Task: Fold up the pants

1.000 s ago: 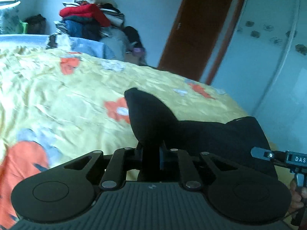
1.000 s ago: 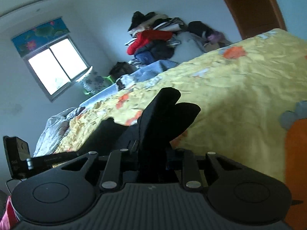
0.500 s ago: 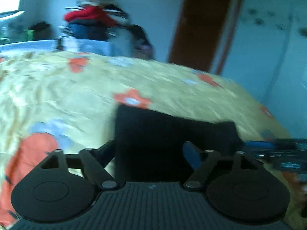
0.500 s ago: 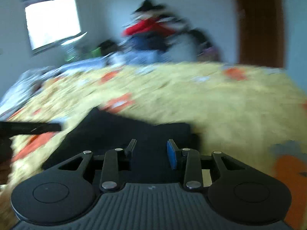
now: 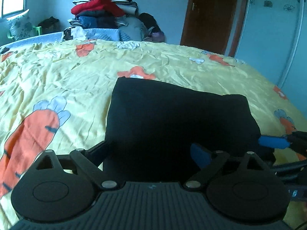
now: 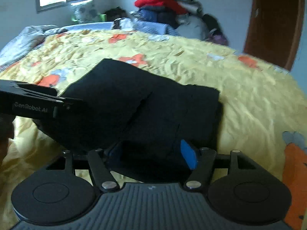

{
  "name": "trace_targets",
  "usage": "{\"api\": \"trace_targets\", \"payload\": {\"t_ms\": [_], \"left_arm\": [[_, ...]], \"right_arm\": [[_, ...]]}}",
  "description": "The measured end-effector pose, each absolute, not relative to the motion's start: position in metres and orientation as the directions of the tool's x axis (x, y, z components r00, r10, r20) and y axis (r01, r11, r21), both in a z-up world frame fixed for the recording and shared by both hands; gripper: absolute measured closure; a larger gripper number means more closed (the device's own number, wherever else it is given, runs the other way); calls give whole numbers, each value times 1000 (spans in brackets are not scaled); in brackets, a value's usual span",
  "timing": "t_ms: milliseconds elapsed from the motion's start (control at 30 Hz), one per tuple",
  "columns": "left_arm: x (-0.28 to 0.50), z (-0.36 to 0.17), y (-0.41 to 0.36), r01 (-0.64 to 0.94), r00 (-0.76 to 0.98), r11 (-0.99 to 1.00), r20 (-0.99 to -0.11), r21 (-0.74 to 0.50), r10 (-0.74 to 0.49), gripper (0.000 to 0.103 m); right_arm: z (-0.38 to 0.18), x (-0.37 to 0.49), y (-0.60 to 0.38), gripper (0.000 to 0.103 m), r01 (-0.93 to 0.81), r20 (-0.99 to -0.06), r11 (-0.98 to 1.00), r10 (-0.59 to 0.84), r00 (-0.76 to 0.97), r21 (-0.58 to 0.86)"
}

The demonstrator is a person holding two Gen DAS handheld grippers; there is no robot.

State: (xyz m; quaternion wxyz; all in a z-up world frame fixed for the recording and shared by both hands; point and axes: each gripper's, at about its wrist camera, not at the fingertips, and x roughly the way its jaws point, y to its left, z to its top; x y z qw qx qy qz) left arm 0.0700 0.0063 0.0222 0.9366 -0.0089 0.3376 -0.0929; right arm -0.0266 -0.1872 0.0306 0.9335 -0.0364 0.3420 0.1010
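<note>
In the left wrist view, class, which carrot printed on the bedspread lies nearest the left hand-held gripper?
The big orange carrot with pale blue leaves, just left of the black pants. The other carrots sit farther up the yellow bedspread or at its right edge.

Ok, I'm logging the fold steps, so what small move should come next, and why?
Probably draw both claws back off the pants. The left claw and right claw are open and grip nothing, and the pants lie as a compact folded rectangle on the yellow bedspread, so the fold looks done.
</note>
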Motion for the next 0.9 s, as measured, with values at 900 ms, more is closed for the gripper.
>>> {"api": "trace_targets", "payload": {"t_ms": [900], "left_arm": [[-21,1,15,95,796,994,-604,56,-42,2]], "right_arm": [[22,-101,-165,0,55,-635,986,58,771,157]]}}
